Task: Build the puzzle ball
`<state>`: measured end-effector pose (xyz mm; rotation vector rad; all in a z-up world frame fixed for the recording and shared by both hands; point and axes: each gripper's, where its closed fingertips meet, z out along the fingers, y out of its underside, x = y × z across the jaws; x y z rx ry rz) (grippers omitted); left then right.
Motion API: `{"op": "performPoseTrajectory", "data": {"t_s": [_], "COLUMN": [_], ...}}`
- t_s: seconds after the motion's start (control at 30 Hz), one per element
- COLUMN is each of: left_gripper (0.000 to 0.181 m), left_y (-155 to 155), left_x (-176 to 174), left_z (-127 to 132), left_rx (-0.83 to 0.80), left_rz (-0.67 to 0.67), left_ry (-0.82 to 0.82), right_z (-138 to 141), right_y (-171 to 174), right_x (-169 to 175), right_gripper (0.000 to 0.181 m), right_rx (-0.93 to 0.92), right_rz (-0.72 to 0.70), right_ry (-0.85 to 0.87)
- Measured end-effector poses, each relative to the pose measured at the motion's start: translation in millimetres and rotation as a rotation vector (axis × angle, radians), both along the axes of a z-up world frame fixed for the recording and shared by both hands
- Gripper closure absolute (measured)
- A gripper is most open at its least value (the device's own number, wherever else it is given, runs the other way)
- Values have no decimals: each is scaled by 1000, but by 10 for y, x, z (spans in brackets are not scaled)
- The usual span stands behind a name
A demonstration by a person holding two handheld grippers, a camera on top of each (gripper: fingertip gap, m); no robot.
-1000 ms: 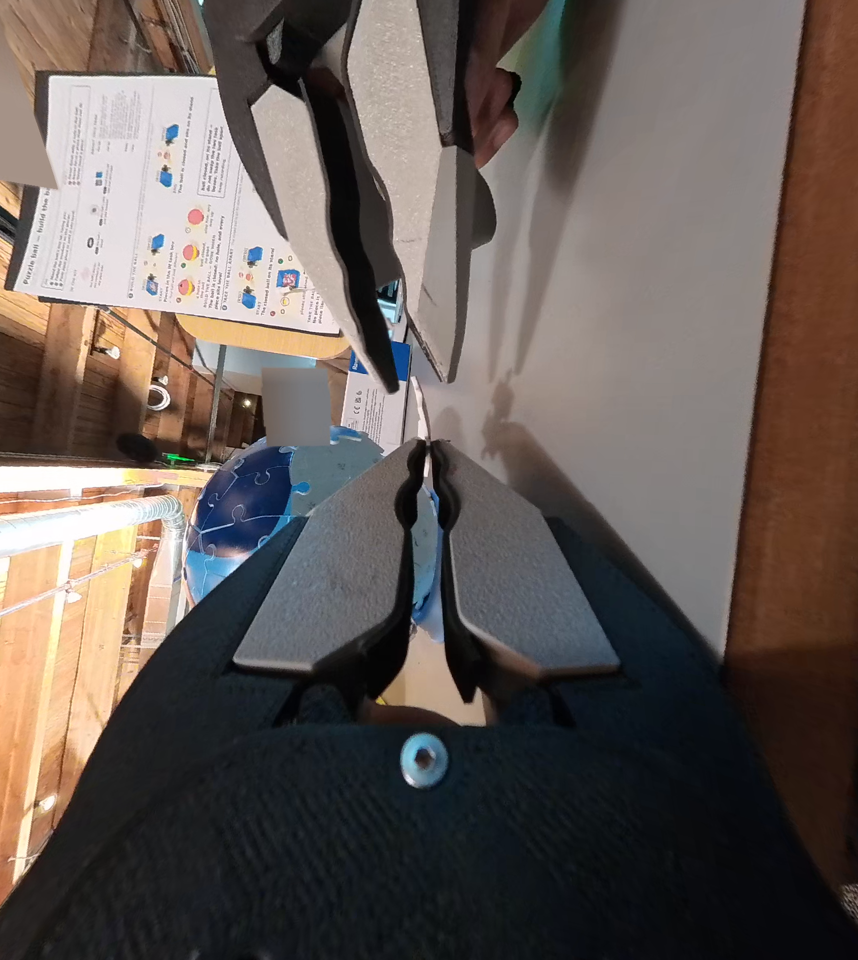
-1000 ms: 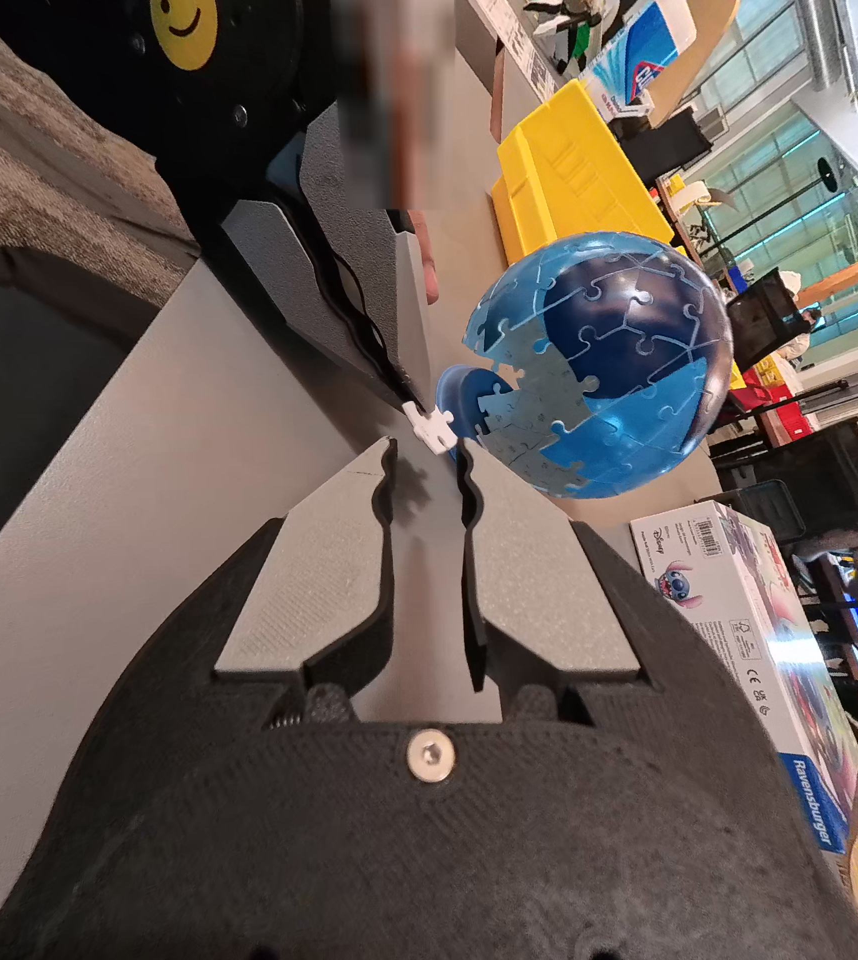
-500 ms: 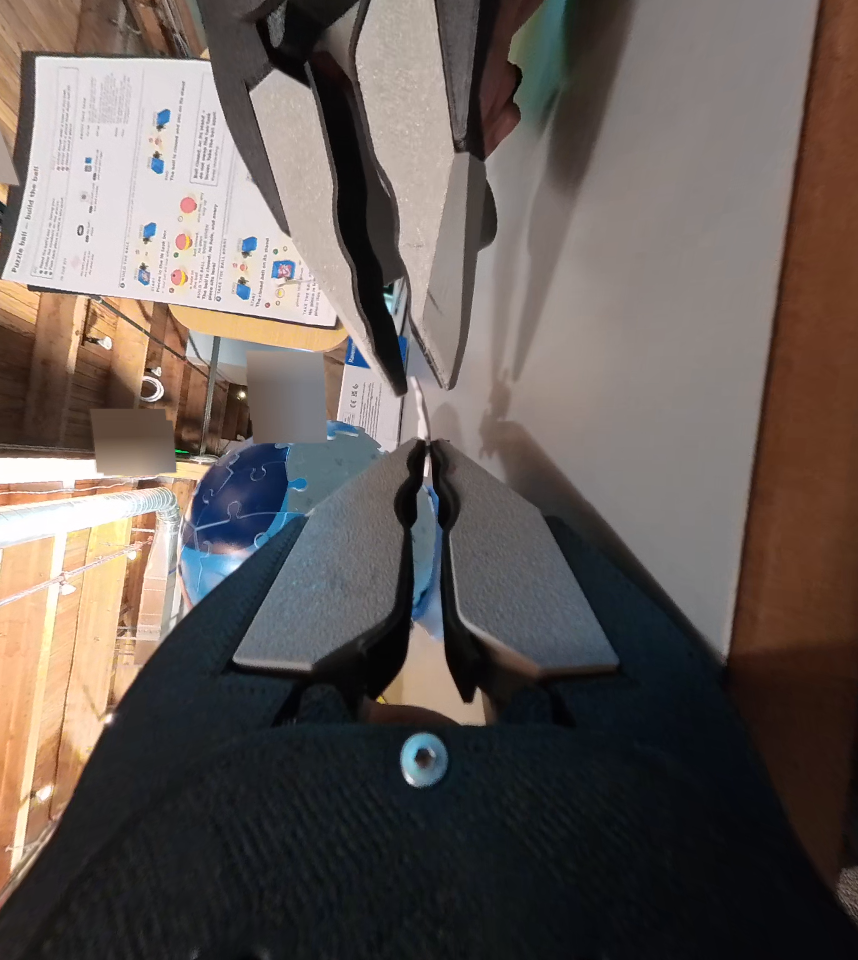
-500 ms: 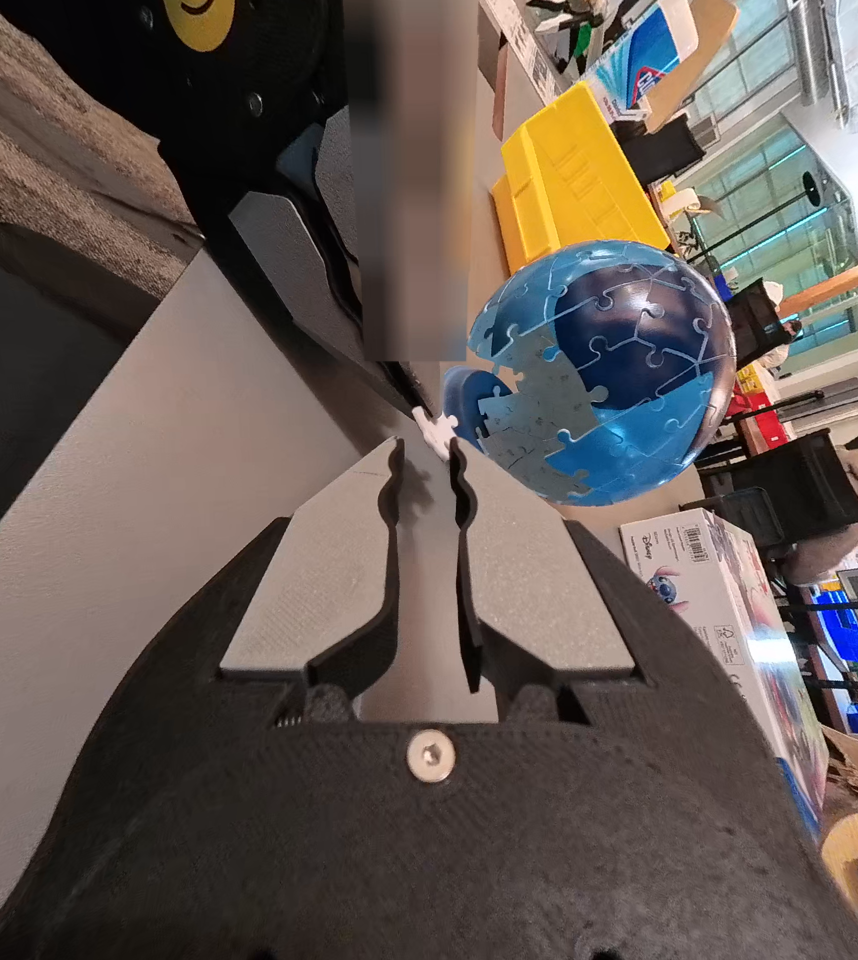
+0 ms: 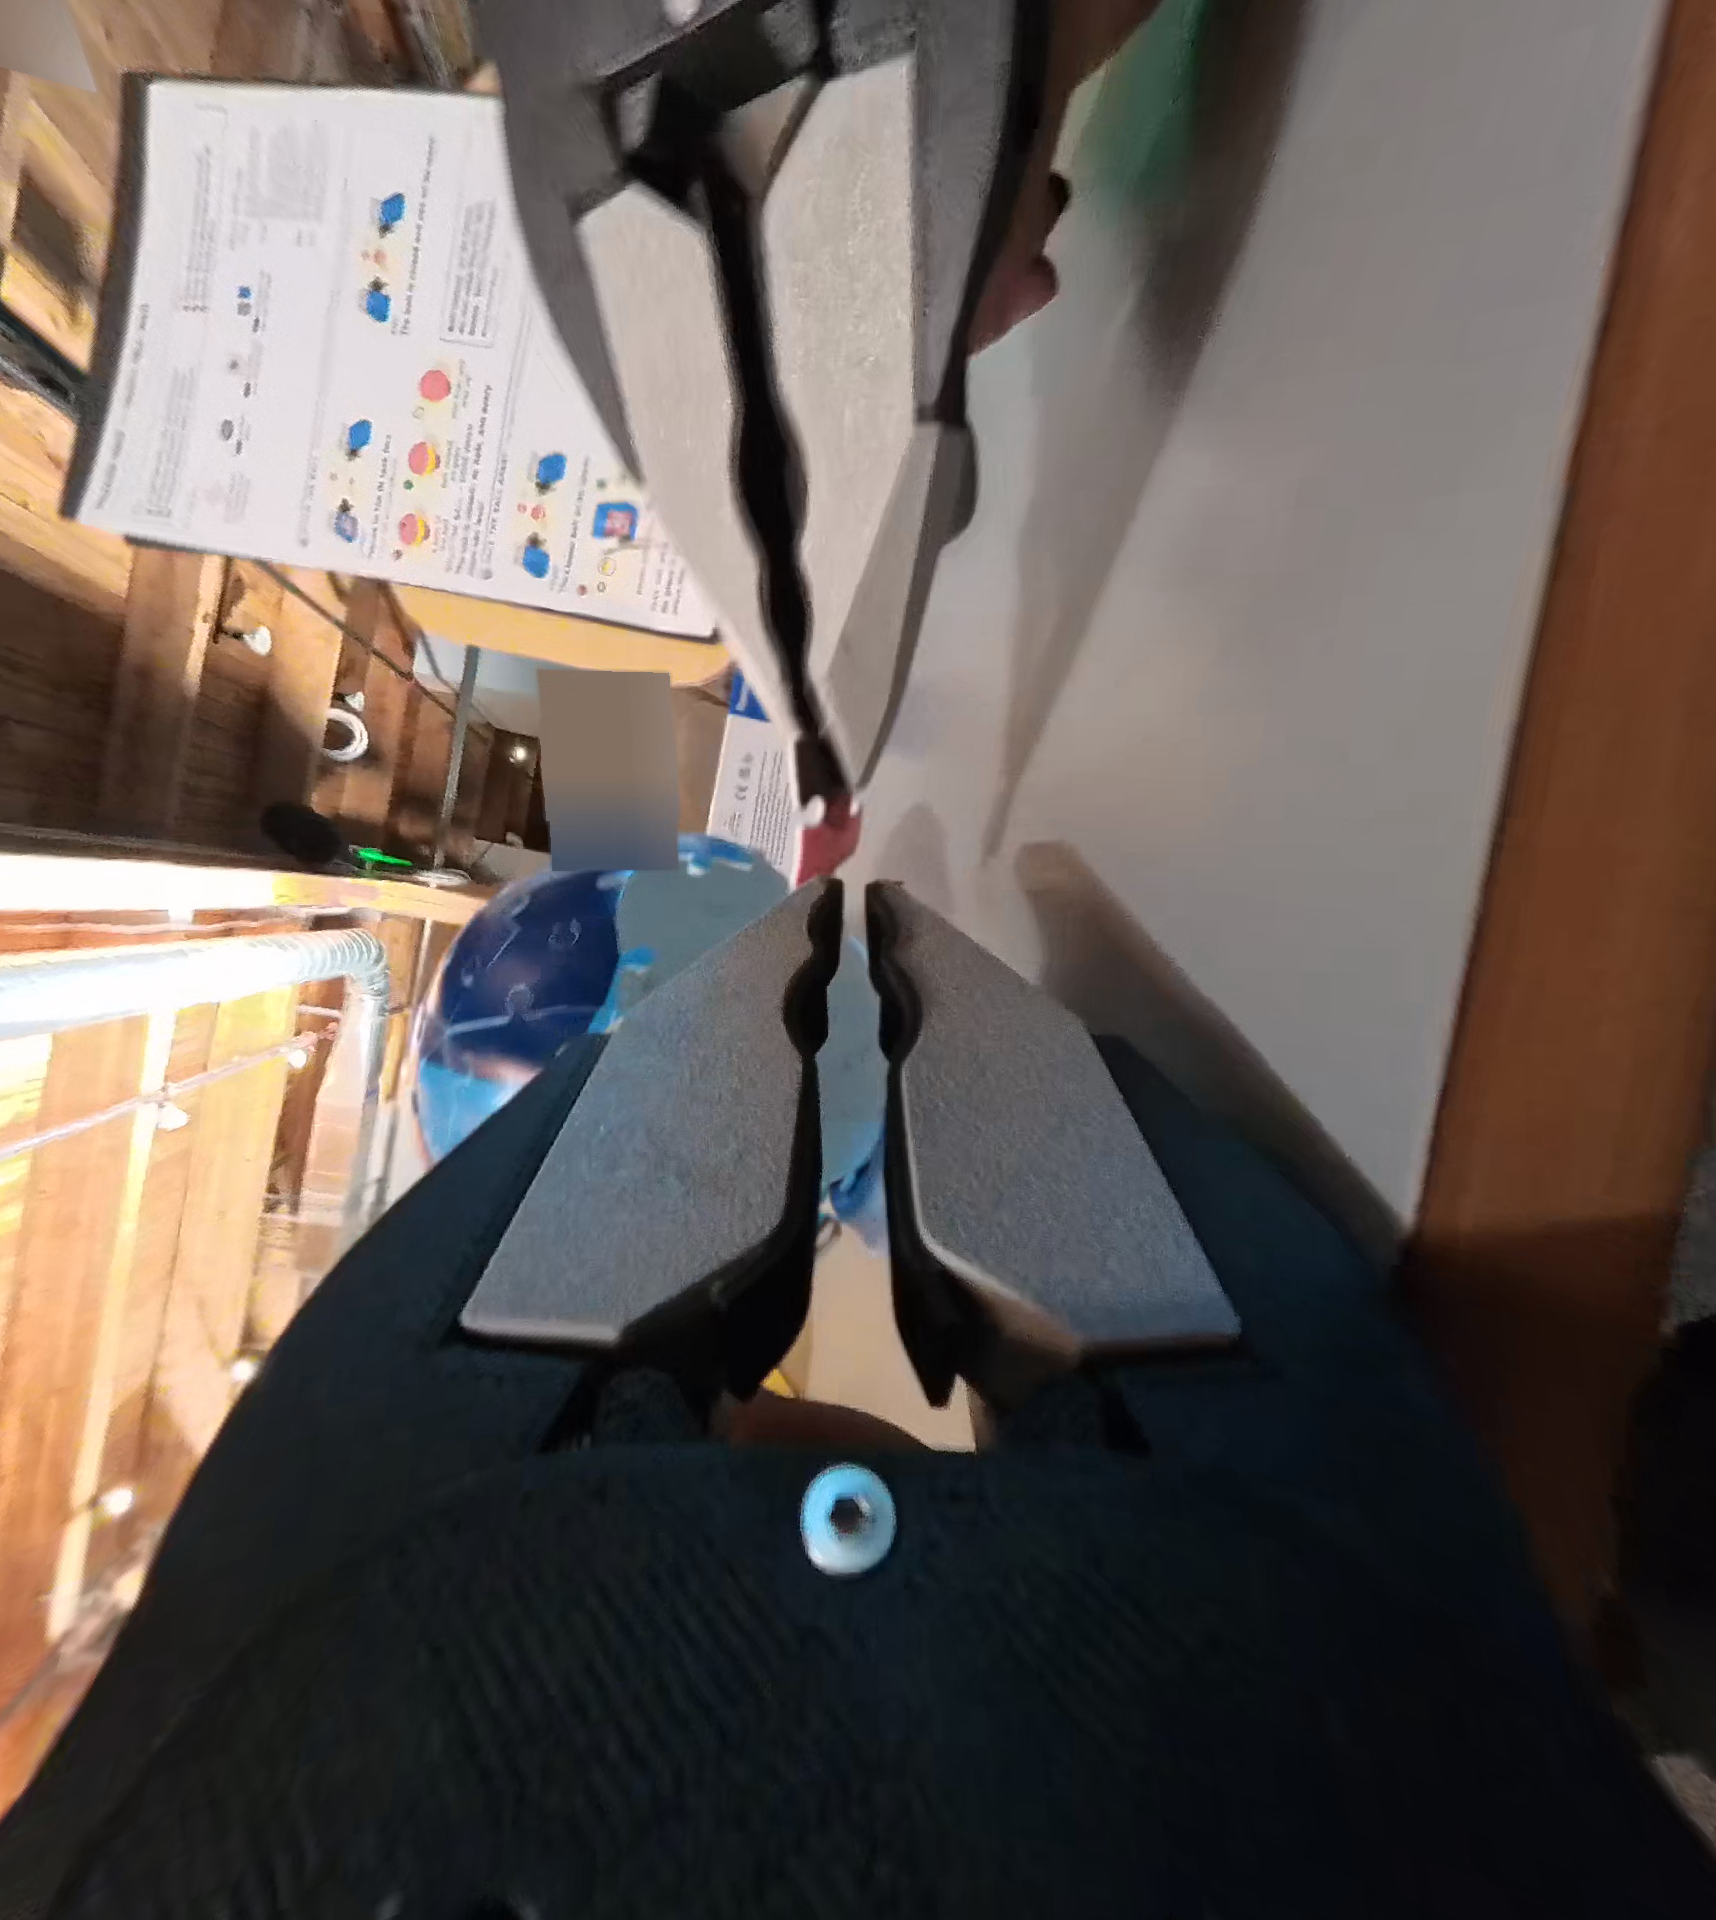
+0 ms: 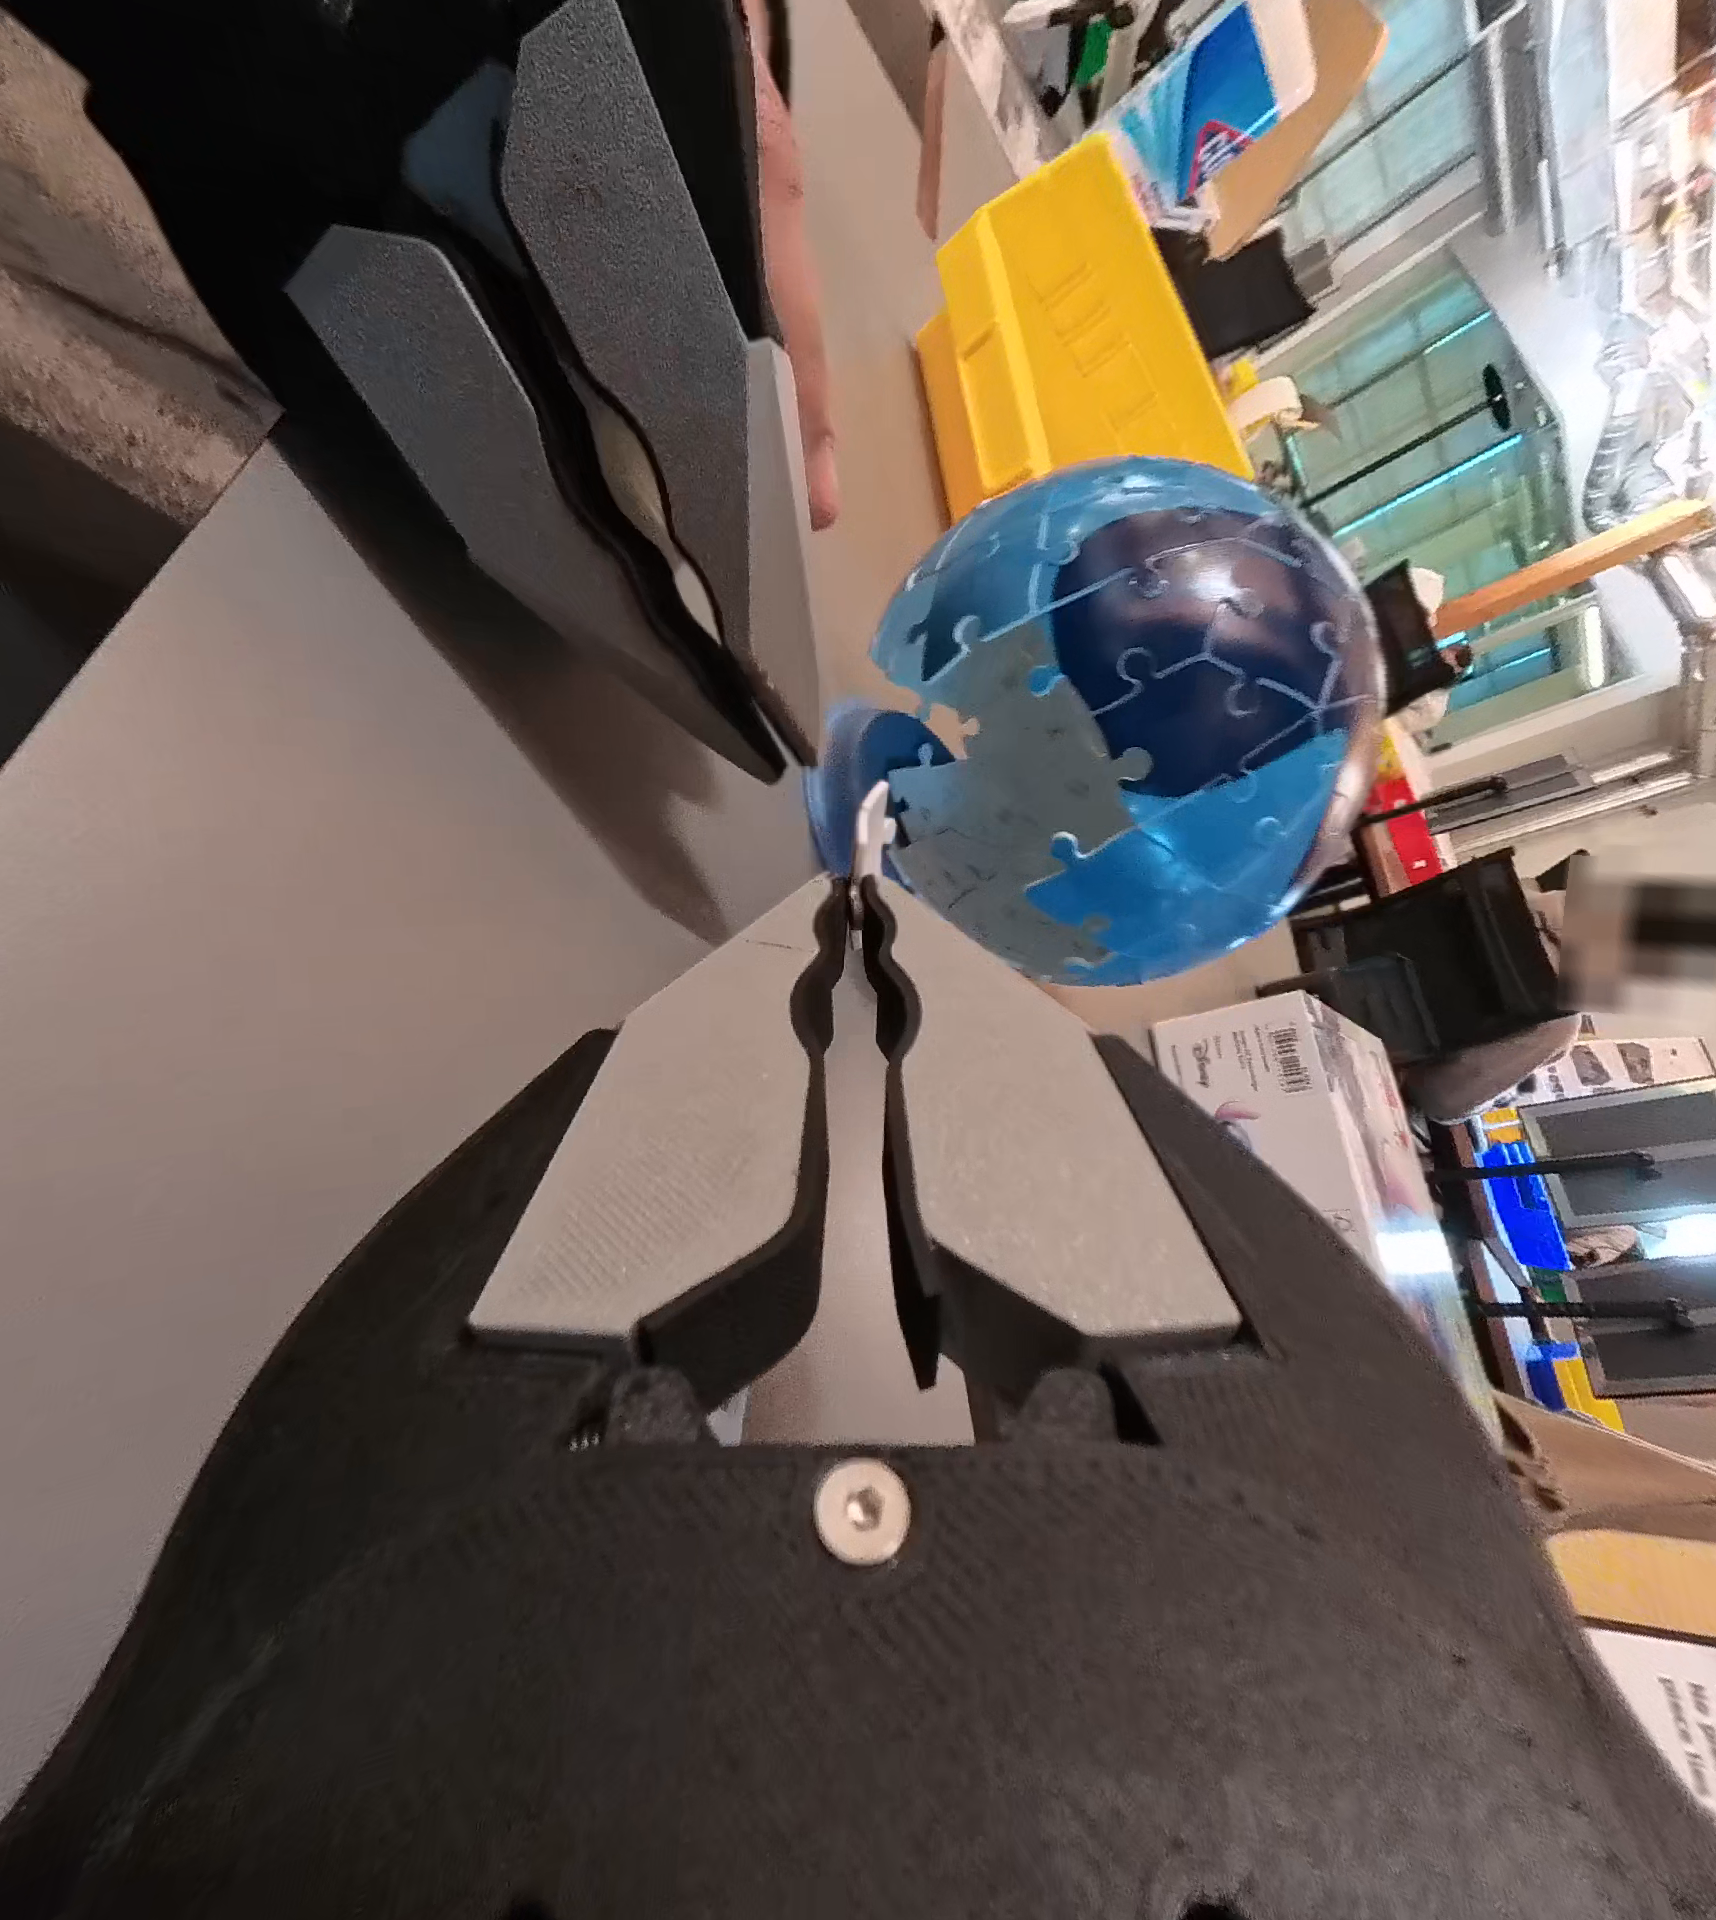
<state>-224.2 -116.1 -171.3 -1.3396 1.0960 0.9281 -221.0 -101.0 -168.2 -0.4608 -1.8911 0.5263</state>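
We now pinch the small white puzzle piece [image 6: 869, 844] in our right gripper [image 6: 859, 902], taken from our left gripper [image 5: 854, 896], whose fingers stand barely parted, empty. Just beyond sits the blue part-built puzzle ball [image 6: 1134, 769] on the grey table [image 6: 210, 883].

ball [image 6: 1124, 790] on table [image 6: 210, 935], box [image 6: 1290, 1132] right of it, bin [image 6: 1062, 343] behind, piece [image 6: 869, 847] just before ball.
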Motion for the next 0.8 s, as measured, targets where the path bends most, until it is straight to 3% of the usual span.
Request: {"op": "performPoseTrajectory", "data": {"t_s": [0.13,0.37,0.43,0.53,0.67,0.8], "left_gripper": [162,157,172,175,178,180], "left_y": [-45,-95,-133,-168,-190,-157], "left_x": [-92,116,195,234,278,358], "left_z": [94,214,238,251,196,78], "left_rx": [-48,-94,-107,-140,-167,-172], "left_rz": [-14,-106,-158,-190,-195,-146], "left_ry": [-201,-366,-392,-433,-353,-166], "right_z": [123,278,251,219,79,-66], "right_y": [-113,-397,-409,-405,-256,-167], "right_x": [97,267,269,270,172,100], "right_gripper": [181,181,181,181,178,175], "right_rx": [-57,-177,-178,-202,-200,-144], "right_rz": [95,276,282,300,234,178], "right_ry": [42,67,56,36,-24,-70]}}
